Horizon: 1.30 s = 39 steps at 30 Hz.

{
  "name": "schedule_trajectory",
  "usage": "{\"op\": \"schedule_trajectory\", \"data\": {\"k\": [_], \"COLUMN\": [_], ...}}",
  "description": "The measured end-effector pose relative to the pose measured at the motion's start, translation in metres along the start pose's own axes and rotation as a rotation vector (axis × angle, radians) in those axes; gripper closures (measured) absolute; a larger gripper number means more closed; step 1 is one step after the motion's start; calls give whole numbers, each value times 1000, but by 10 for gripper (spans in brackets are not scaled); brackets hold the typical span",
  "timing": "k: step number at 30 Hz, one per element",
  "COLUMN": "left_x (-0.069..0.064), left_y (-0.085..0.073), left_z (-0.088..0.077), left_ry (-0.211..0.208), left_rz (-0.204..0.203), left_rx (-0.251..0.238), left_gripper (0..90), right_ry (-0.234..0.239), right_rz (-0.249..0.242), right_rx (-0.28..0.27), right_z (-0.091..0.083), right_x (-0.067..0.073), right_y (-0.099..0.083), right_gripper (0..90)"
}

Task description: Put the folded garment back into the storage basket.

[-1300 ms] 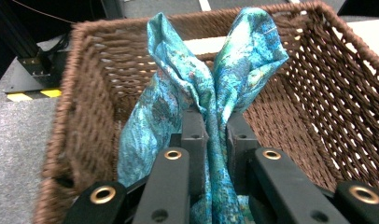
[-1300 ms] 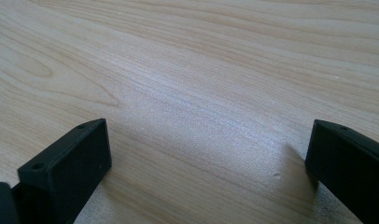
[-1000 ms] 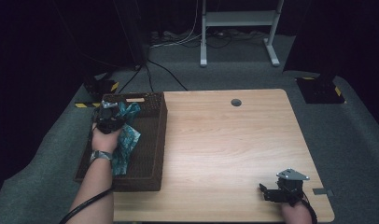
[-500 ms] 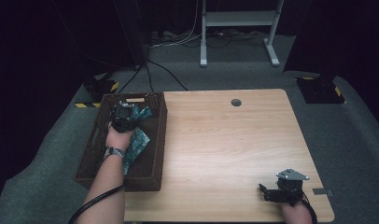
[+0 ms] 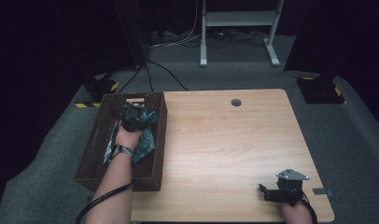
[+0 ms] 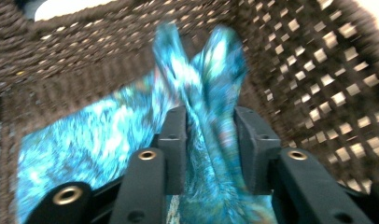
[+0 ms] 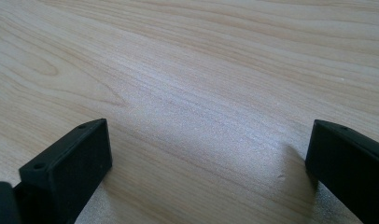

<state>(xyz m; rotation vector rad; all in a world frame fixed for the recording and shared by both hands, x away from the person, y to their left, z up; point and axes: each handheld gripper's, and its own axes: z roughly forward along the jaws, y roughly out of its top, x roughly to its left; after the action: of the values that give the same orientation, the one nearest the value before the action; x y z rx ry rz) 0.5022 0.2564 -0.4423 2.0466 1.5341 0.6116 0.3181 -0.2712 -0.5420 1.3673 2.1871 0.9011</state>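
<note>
Turquoise patterned cloth (image 5: 143, 140) is seen lying inside the dark woven basket (image 5: 96, 154), which stands at the left edge of the wooden table (image 5: 225, 149) and partly overhangs it. Inside the basket, the cloth is spread over the floor toward the wall nearer the table's middle, and one bunched fold is raised toward the basket's far wall.

The left gripper (image 5: 132, 116) is held over the far half of the basket by a hand reaching in from the near side, with a cable trailing from the forearm. In the left gripper view, the raised fold of cloth (image 6: 201, 107) is seen standing between the two black jaws of the left gripper (image 6: 208, 140), with the basket's open weave behind it. The jaws have just been opening; the fold stays between them and lies against their inner faces, though whether it is pinched or merely touched cannot be told from the blurred picture.

The right gripper (image 5: 274, 193) is rested at the near right corner of the table, well apart from the basket. In the right gripper view, its jaws (image 7: 204, 163) are spread wide over bare wood.
</note>
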Motion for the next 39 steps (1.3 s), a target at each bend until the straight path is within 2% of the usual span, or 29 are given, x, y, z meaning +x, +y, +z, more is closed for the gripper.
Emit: {"op": "schedule_trajectory", "data": {"k": [1, 2, 3, 6, 7, 9, 13, 17, 19, 24, 32, 39], "left_x": [0, -4, -5, -5, -8, -7, -4, 1, 6, 11, 13, 5], "left_y": [0, 4, 5, 7, 11, 12, 13, 12, 6, -3, -7, -3], "left_z": [0, -3, -6, -8, -16, -21, -30, -35, -41, -48, -58, -64], "left_ry": [0, -6, -11, -19, -30, -44, -44, -49, -67, -76, -79, -59], "left_rz": [0, -3, -7, -9, -24, -39, -54, -79, -112, -132, -145, -119], "left_rx": [0, -25, -36, -44, -76, -93, -108, -120, -139, -151, -191, -202], "left_gripper": [590, 590, 523, 491, 411, 370, 297, 231, 174, 57, 7, 0], "right_ry": [0, 1, 2, 3, 4, 4, 4, 9, 11, 12, 12, 12], "right_rz": [0, 0, 0, -1, -1, -1, -1, -10, -12, -13, -15, -15], "right_rx": [0, 0, 0, -1, 0, -1, 0, 0, 0, 1, 0, 0], "right_z": [0, 0, 0, 0, 0, 0, 0, 0, 1, 1, 1, 1], "right_x": [0, 0, 0, 0, 0, 0, 0, 0, 0, 0, 0, 0], "right_y": [0, 0, 0, 0, 0, 0, 0, 0, 1, 1, 1, 1], "right_gripper": [3, 3, 4, 4, 4, 4, 3, 3, 3, 2, 3, 3]}}
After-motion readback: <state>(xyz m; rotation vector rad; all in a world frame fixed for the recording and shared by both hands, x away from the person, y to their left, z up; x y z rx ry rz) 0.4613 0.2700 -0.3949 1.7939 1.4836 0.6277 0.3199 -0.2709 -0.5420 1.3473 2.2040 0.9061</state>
